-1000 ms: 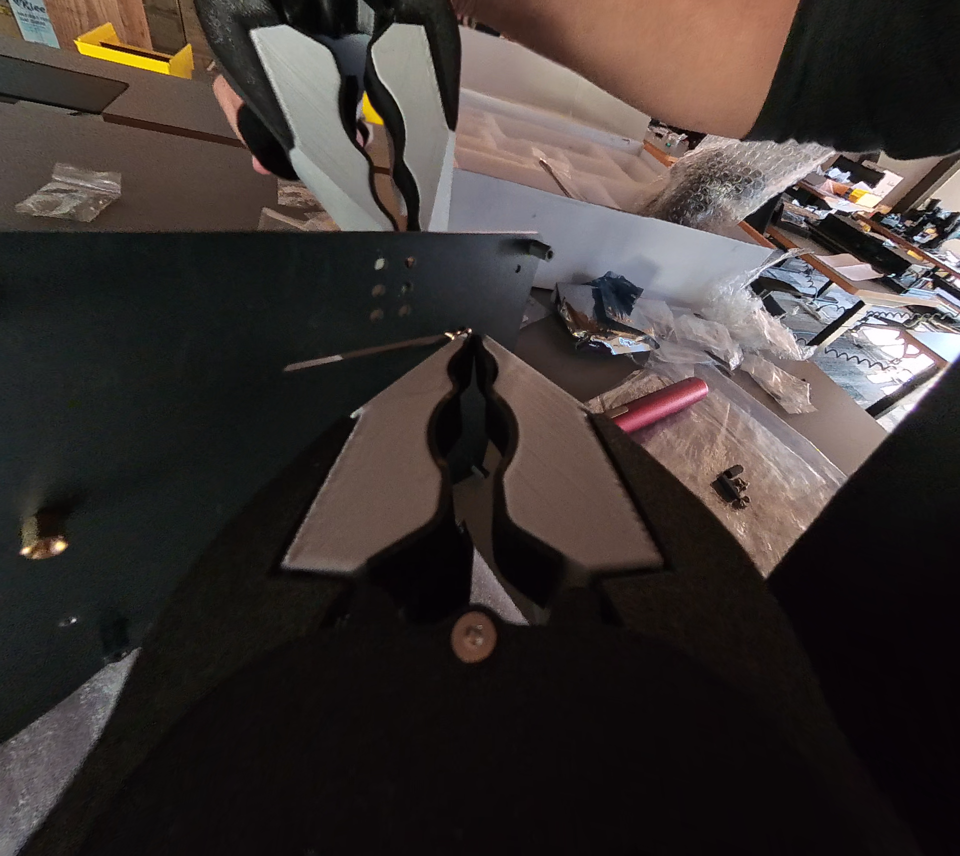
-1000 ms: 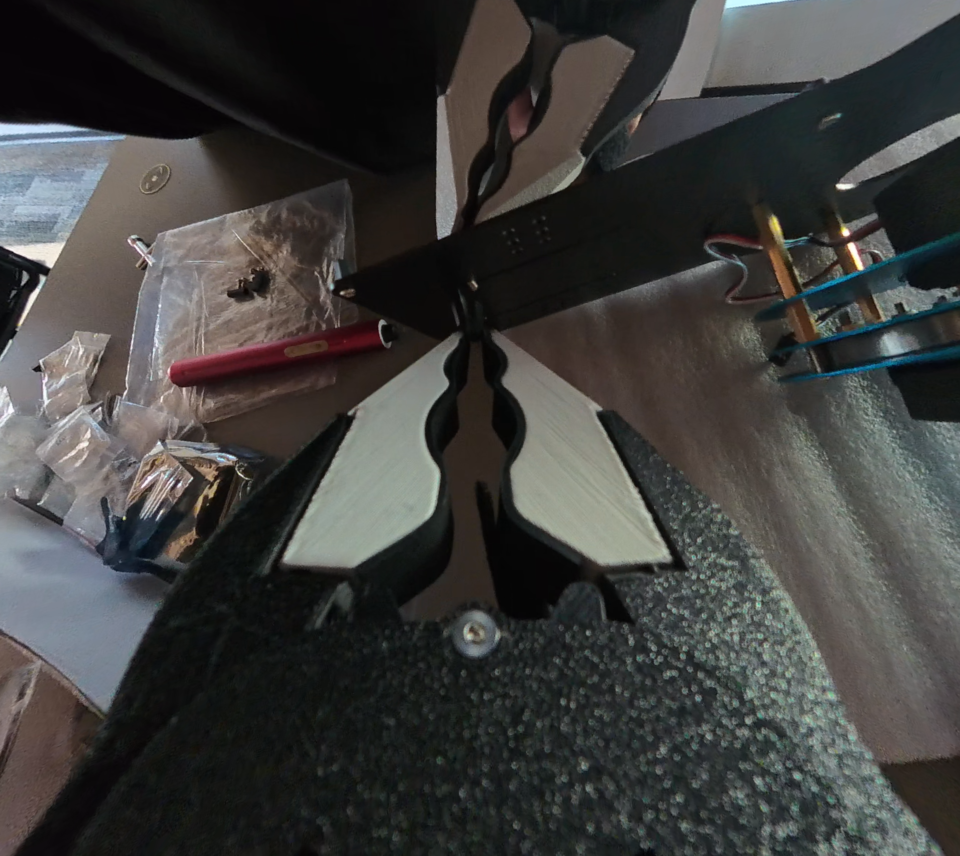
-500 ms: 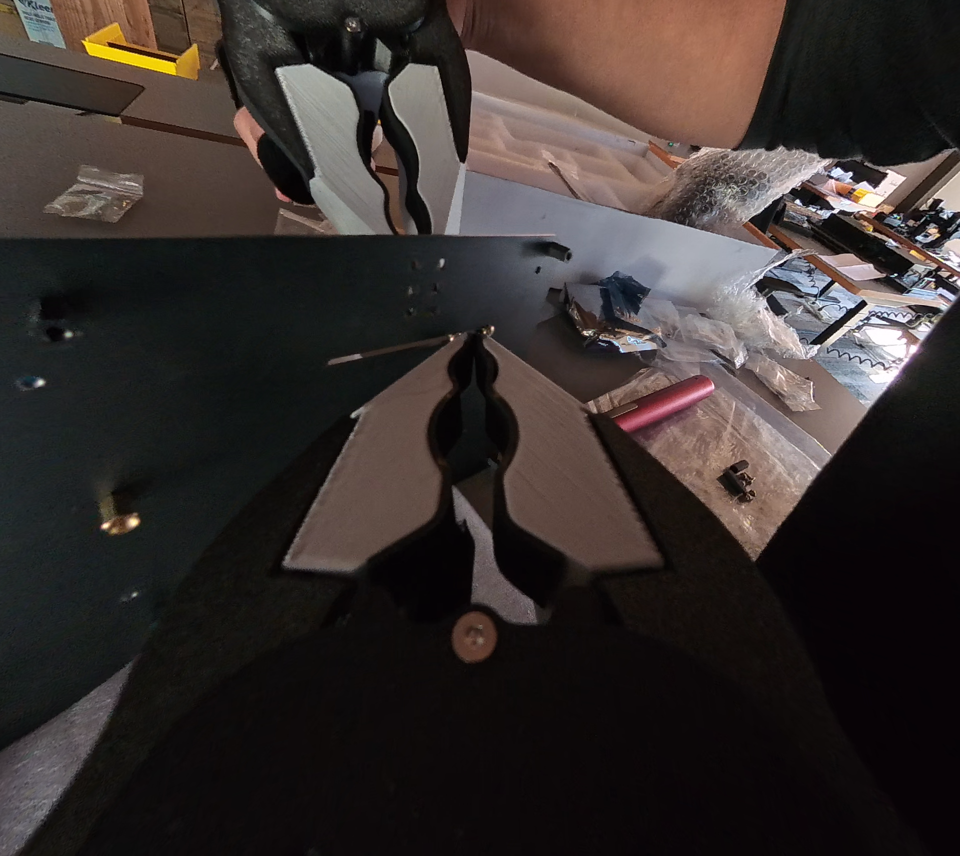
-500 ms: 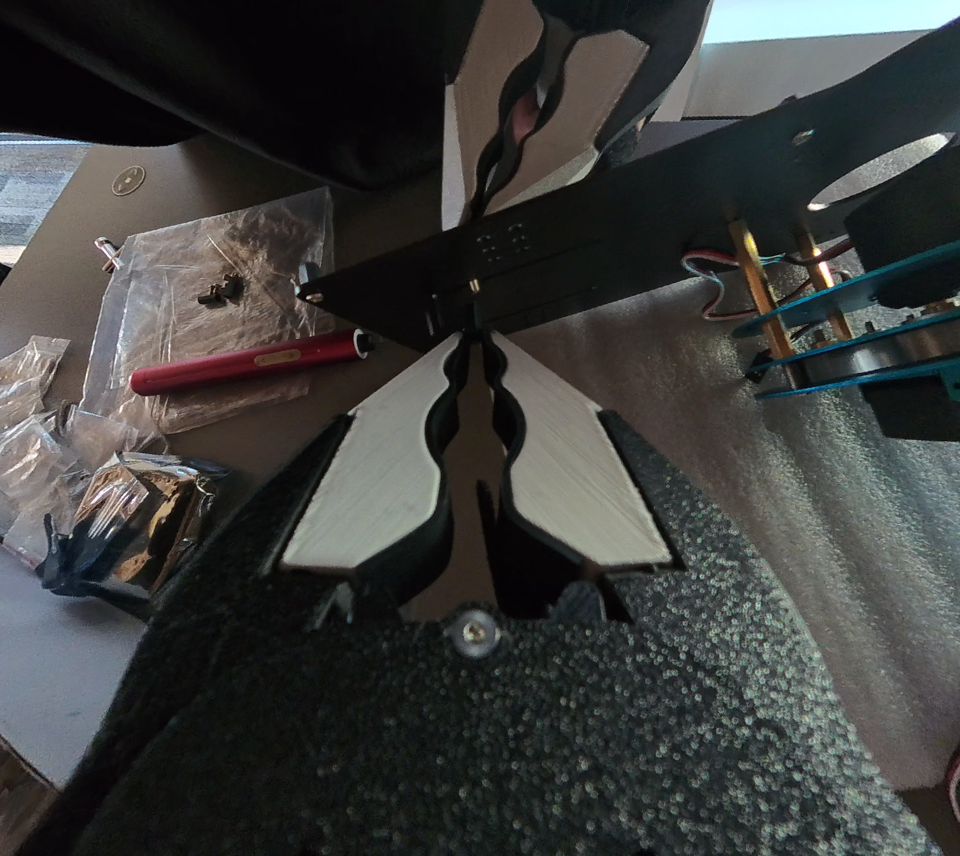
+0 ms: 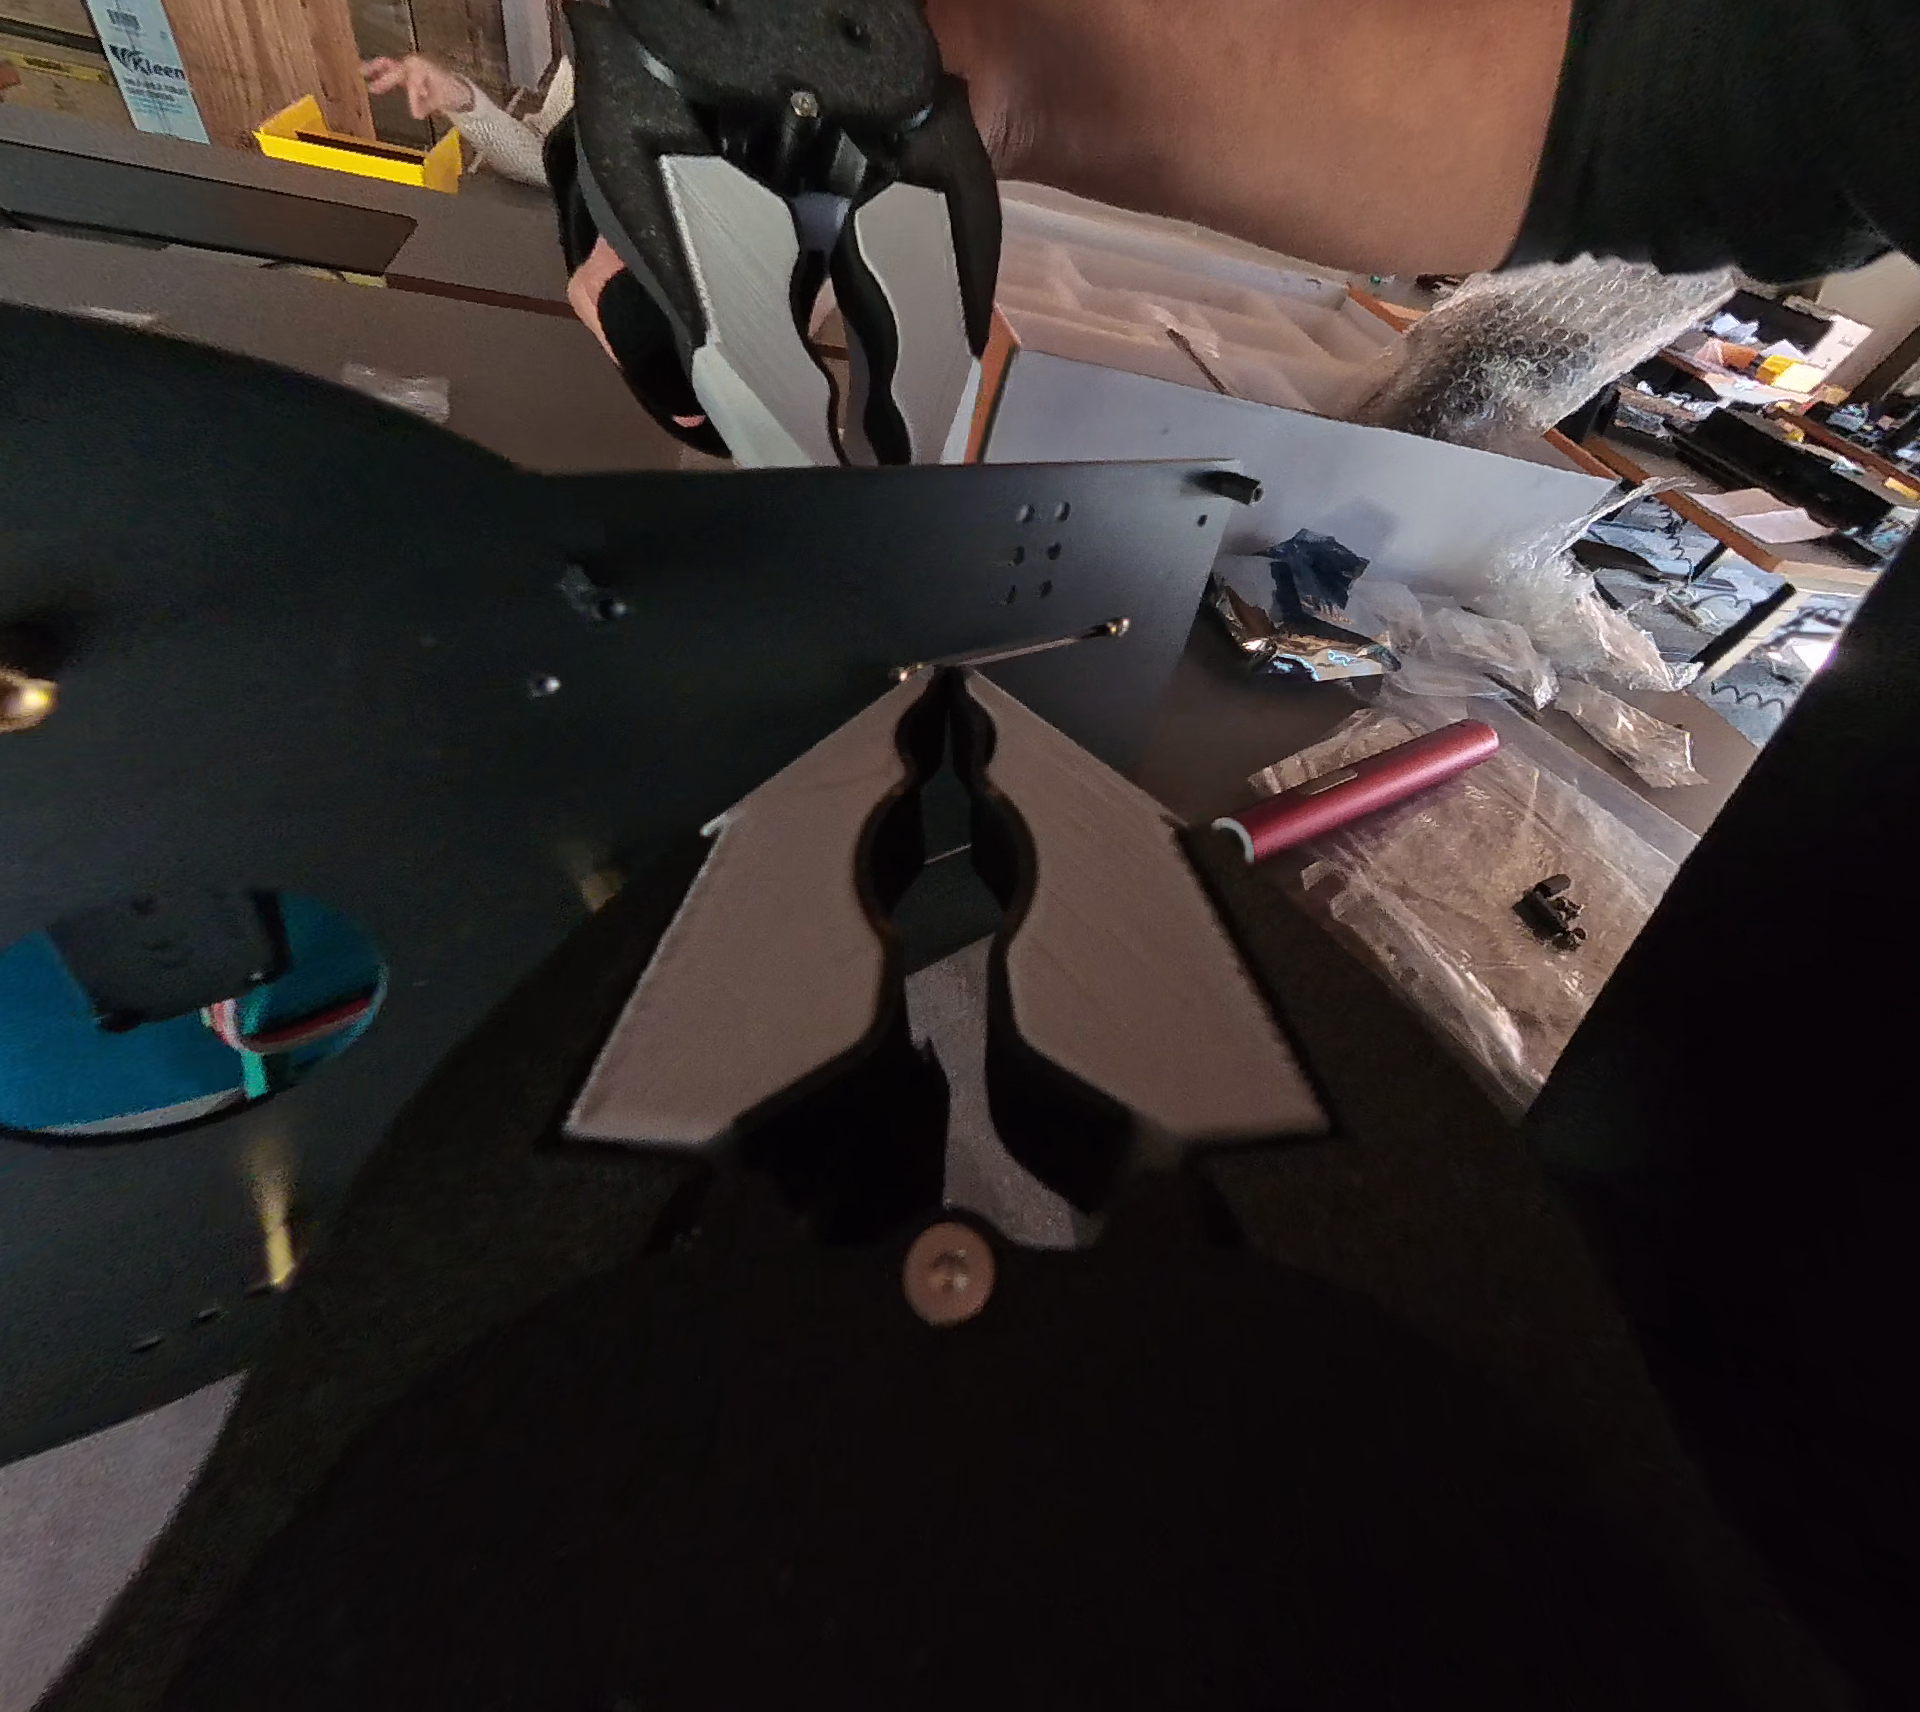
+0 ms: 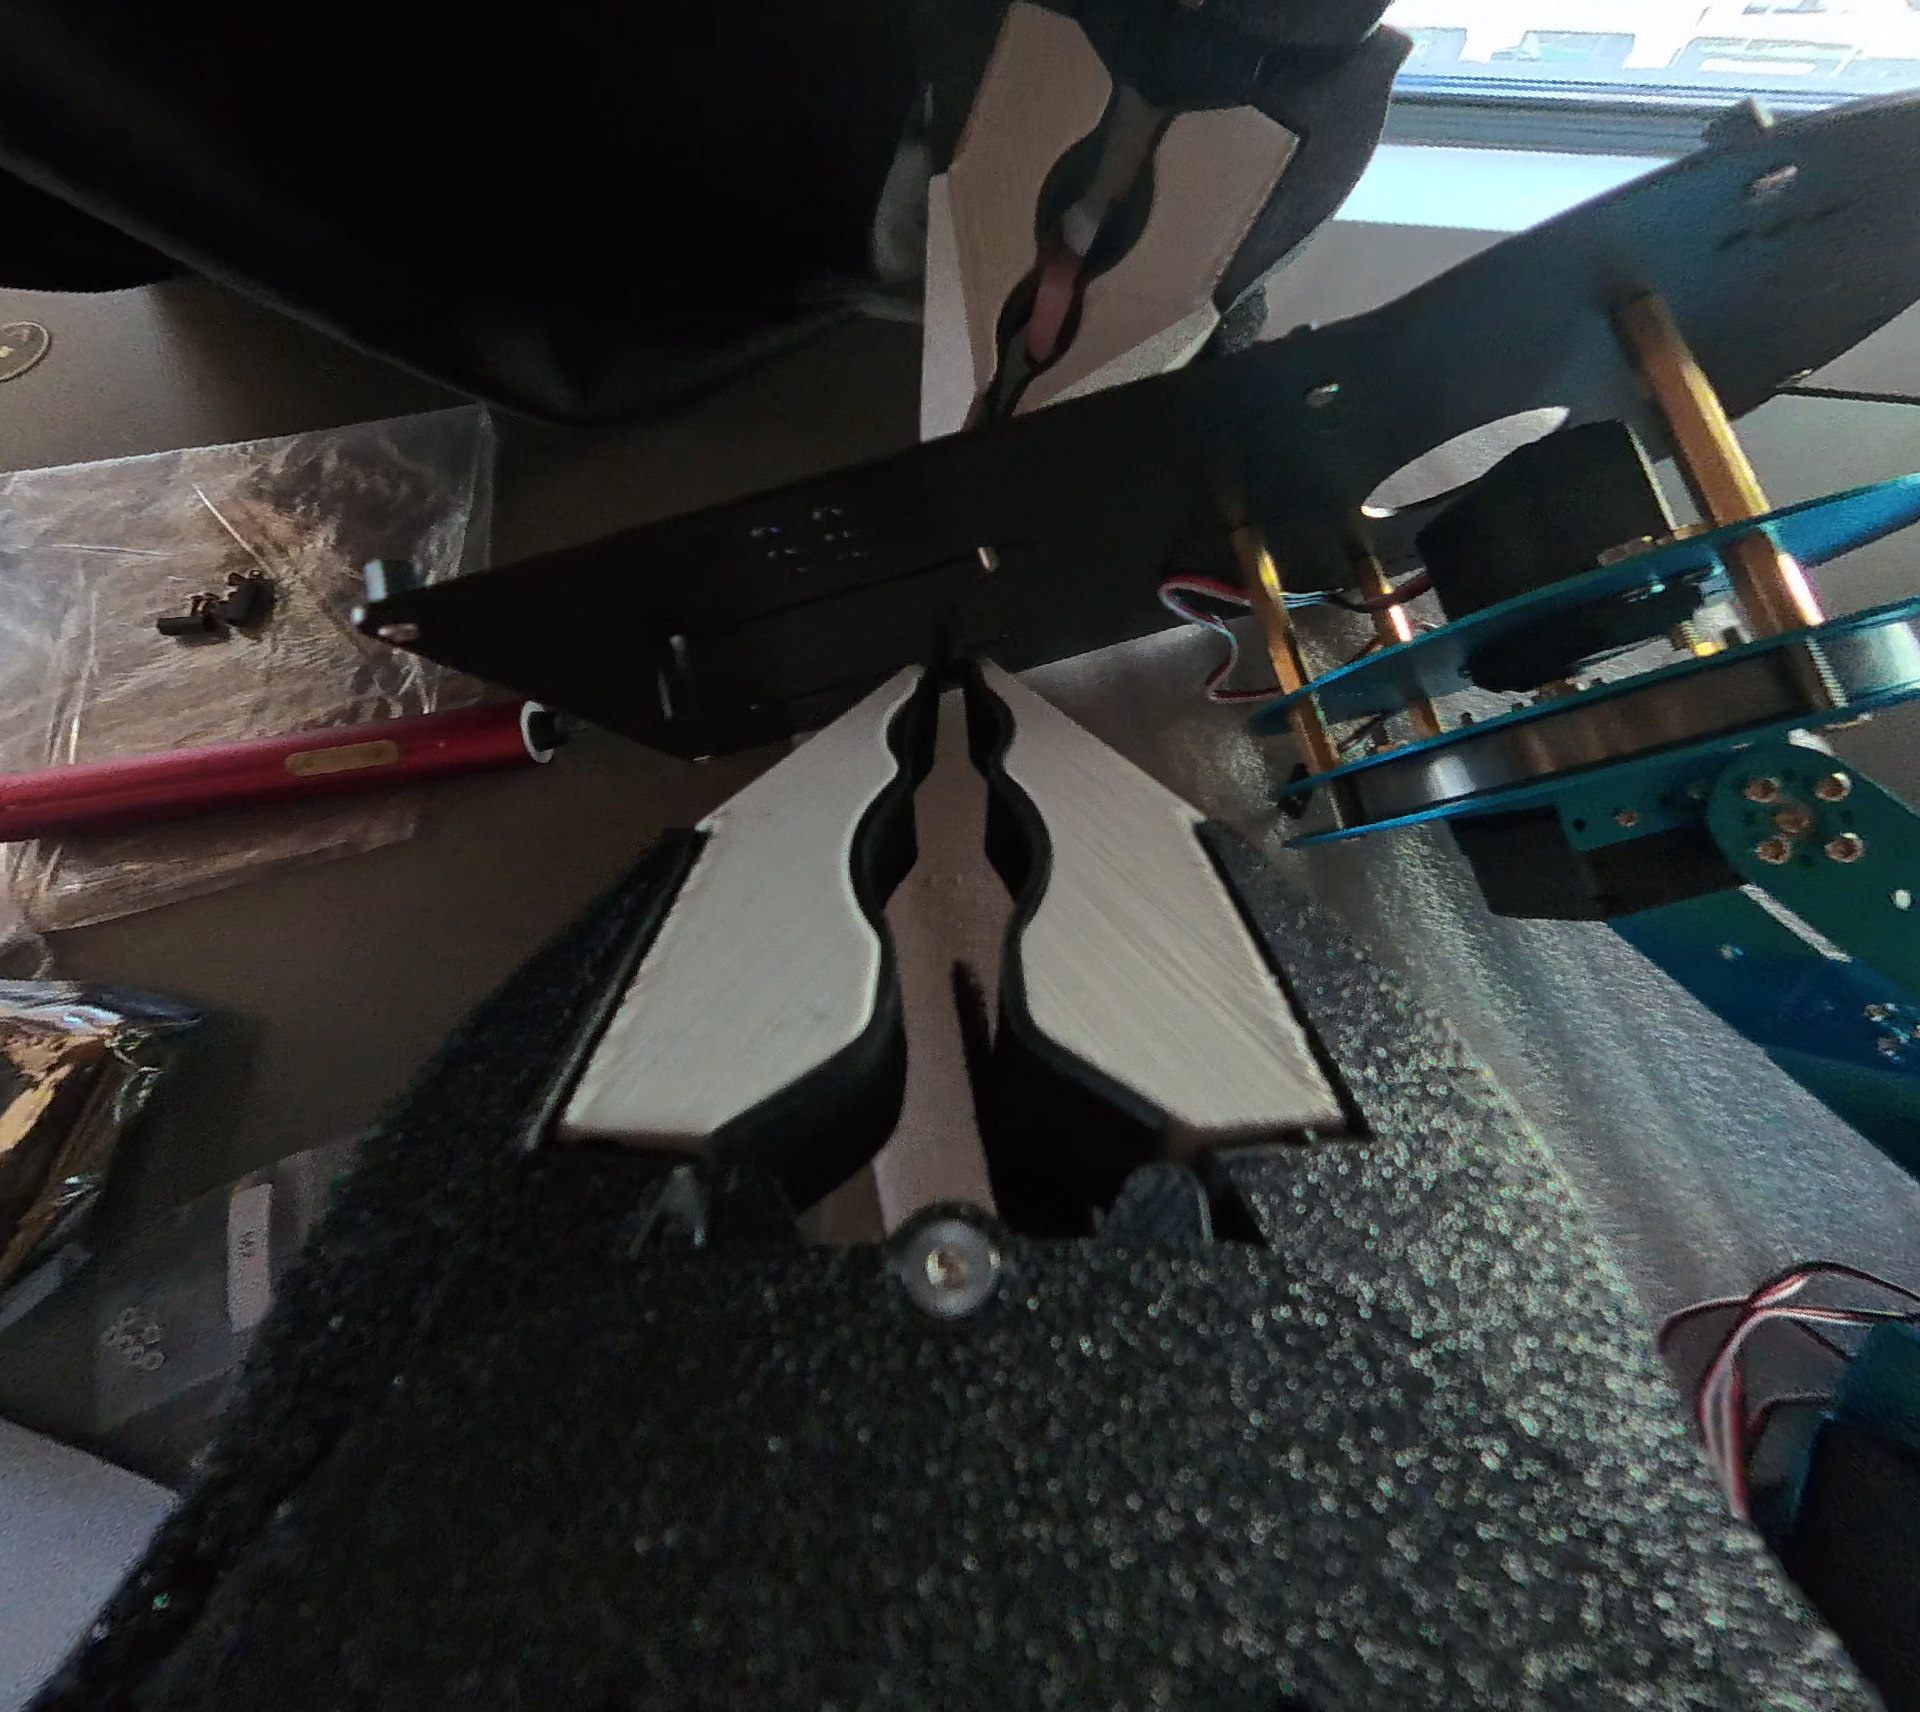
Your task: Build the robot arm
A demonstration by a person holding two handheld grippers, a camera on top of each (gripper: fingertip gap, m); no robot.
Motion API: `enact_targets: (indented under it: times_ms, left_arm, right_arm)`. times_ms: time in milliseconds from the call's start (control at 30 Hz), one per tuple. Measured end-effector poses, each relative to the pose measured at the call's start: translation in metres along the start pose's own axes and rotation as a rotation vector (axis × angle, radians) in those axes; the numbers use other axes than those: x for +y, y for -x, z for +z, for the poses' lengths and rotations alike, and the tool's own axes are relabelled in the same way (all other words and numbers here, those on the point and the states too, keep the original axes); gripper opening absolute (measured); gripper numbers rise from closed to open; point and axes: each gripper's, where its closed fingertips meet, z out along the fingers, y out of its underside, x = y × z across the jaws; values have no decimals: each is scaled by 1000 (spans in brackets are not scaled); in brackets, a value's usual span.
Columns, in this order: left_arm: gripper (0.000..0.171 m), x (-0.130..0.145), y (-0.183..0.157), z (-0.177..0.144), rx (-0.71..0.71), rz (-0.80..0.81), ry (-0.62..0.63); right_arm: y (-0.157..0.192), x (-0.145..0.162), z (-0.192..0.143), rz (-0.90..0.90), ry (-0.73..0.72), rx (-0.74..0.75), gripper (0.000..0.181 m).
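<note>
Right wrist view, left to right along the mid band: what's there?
Clear plastic bag with small black screws → red pen-like tool → black plate, with the right claw at its near edge → brass standoffs → blue disc assembly.

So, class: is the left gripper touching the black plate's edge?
Touching. In the left wrist view the left gripper has its fingertips closed on the near edge of the black plate, with no gap visible.
</note>
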Motion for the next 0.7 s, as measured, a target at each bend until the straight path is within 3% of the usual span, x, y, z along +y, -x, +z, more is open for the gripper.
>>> enact_targets:
  times_ms: [700]
  left_arm:
    - [0, 0, 4, -3, 17, -25, 14]
  right_arm:
    - [-10, -10, 4, -33, -126, -97, 5]
